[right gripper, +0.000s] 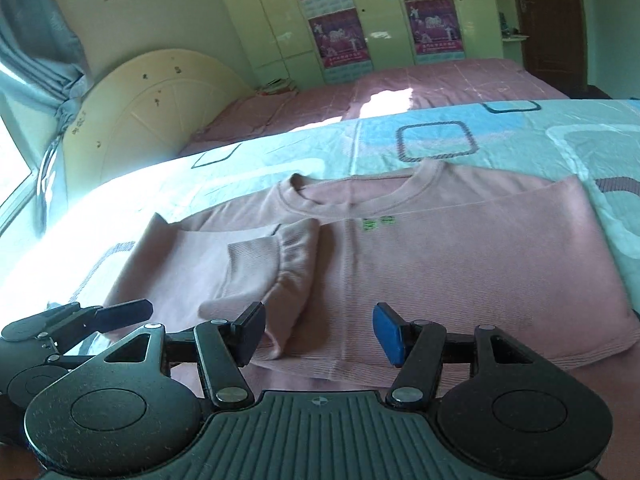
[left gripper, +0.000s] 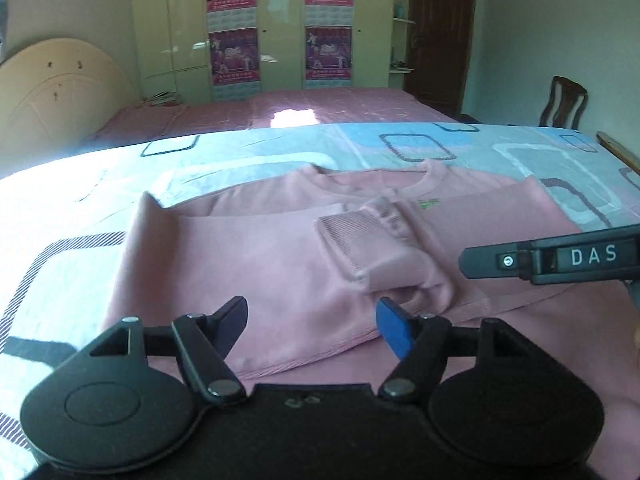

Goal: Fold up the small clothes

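Observation:
A small pink sweatshirt [left gripper: 260, 264] lies flat on a patterned sheet, neck away from me, with both sleeves folded across its front. The ribbed cuff [left gripper: 352, 244] of one sleeve lies on top near the middle. My left gripper [left gripper: 310, 320] is open and empty, just above the sweatshirt's near hem. My right gripper [right gripper: 318, 332] is open and empty, over the hem beside the folded sleeve [right gripper: 272, 264]; the sweatshirt [right gripper: 460, 264] spreads ahead of it. One right finger [left gripper: 492, 262] shows in the left wrist view. The left gripper [right gripper: 124, 312] shows at the lower left of the right wrist view.
The sheet [left gripper: 400, 148] has blue, white and dark square patterns. Behind it stands a bed with a pink cover [left gripper: 320, 108] and a cream headboard [left gripper: 56, 92]. Wardrobes with posters [left gripper: 234, 20] line the back wall. A wooden chair [left gripper: 564, 104] stands at the right.

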A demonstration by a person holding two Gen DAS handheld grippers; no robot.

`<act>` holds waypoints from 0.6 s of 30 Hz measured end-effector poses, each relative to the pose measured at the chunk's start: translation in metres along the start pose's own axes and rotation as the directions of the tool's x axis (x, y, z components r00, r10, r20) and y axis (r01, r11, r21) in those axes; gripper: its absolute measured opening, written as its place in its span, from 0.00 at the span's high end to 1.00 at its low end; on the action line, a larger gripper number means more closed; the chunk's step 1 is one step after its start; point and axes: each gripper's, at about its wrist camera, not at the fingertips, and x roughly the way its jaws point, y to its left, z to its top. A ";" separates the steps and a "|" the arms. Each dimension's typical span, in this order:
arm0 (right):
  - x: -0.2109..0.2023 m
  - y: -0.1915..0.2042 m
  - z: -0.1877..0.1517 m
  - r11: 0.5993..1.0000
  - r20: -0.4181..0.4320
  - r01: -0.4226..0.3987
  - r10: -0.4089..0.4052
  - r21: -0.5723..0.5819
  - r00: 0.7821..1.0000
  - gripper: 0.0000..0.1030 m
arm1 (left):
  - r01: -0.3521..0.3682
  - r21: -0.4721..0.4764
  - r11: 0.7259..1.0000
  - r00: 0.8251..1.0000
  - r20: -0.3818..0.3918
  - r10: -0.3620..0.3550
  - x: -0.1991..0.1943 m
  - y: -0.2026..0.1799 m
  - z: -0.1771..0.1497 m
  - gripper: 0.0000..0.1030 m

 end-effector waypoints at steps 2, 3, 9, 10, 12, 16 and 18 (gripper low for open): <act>0.014 0.013 -0.006 0.999 -0.033 -0.001 0.000 -0.045 0.999 0.42 | -0.073 -0.020 0.997 0.997 -0.011 0.073 -0.007 0.023 -0.008 0.32; 0.020 0.019 -0.008 0.997 -0.040 0.010 -0.013 -0.072 0.999 0.42 | -0.108 -0.026 0.994 0.994 -0.020 0.107 -0.010 0.034 -0.013 0.32; 0.050 0.034 -0.010 0.982 -0.021 0.105 -0.109 -0.155 0.994 0.42 | -0.248 -0.060 0.967 0.967 -0.084 0.242 -0.008 0.074 -0.035 0.42; 0.052 0.036 -0.009 0.981 -0.017 0.108 -0.113 -0.162 0.994 0.43 | -0.255 -0.069 0.964 0.965 -0.087 0.249 -0.004 0.077 -0.034 0.44; 0.054 0.038 -0.006 0.977 0.003 0.119 -0.120 -0.177 0.993 0.60 | -0.263 -0.075 0.962 0.963 -0.079 0.258 0.003 0.082 -0.032 0.45; 0.040 0.029 0.004 0.986 0.044 0.117 -0.112 -0.118 0.993 0.84 | -0.284 -0.050 0.958 0.959 -0.032 0.283 0.016 0.080 -0.022 0.62; 0.028 0.020 0.011 0.988 0.078 0.129 -0.123 -0.087 0.989 0.87 | -0.284 -0.058 0.957 0.959 -0.014 0.284 0.021 0.080 -0.017 0.76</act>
